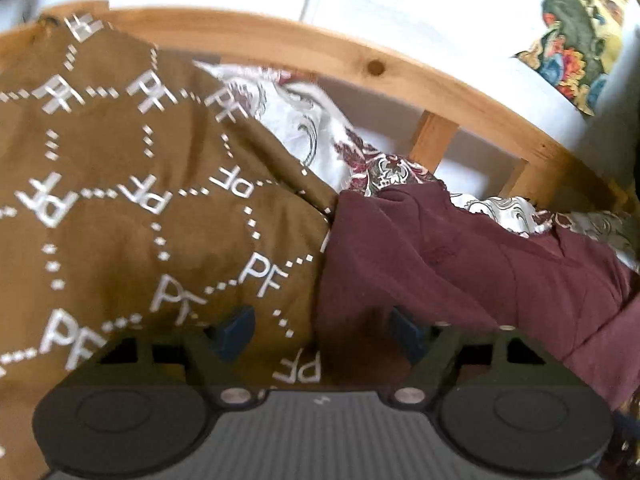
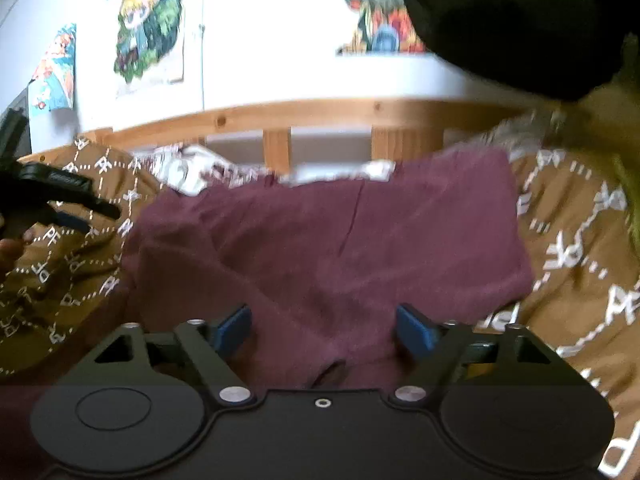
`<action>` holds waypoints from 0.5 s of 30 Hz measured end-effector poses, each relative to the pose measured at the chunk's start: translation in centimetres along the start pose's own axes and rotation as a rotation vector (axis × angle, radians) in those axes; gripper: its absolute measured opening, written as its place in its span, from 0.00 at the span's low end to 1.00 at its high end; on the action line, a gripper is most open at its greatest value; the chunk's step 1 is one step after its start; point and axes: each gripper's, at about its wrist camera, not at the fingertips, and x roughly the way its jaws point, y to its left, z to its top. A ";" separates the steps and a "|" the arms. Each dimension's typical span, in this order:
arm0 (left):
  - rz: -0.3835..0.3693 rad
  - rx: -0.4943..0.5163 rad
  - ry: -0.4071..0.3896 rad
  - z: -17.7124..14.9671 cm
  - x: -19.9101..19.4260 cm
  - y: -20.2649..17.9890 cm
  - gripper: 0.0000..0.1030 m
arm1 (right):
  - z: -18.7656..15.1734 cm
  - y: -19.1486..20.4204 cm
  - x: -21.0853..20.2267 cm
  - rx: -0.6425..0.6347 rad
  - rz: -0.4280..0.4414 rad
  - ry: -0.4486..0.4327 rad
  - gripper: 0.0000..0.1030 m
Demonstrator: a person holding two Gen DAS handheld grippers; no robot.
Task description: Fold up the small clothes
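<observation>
The maroon garment (image 2: 328,240) is smeared by motion blur, its seams unreadable, and its near edge is hidden behind the right gripper's body. At upper right a dark out-of-focus shape (image 2: 508,20) blocks the wall poster (image 2: 376,12).

1. A maroon garment (image 2: 328,240) of soft, plain fabric lies spread and rumpled, with broad creases running across it
2. It rests on a brown blanket (image 1: 120,200) printed with white letters and dotted lines
3. Its far edge lies near a white patterned cloth (image 1: 304,128)
</observation>
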 end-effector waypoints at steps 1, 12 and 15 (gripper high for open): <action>-0.007 -0.005 0.017 0.2 0.7 -0.1 0.56 | -0.1 -0.2 0.4 0.012 0.013 0.021 0.69; 0.071 -0.002 -0.016 -0.6 0.2 -2.9 0.03 | 0.0 -1.0 -1.0 -0.002 0.020 0.088 0.04; 0.116 0.031 0.025 -1.2 1.2 -3.5 0.03 | 0.2 -2.1 -1.7 0.056 0.031 0.133 0.04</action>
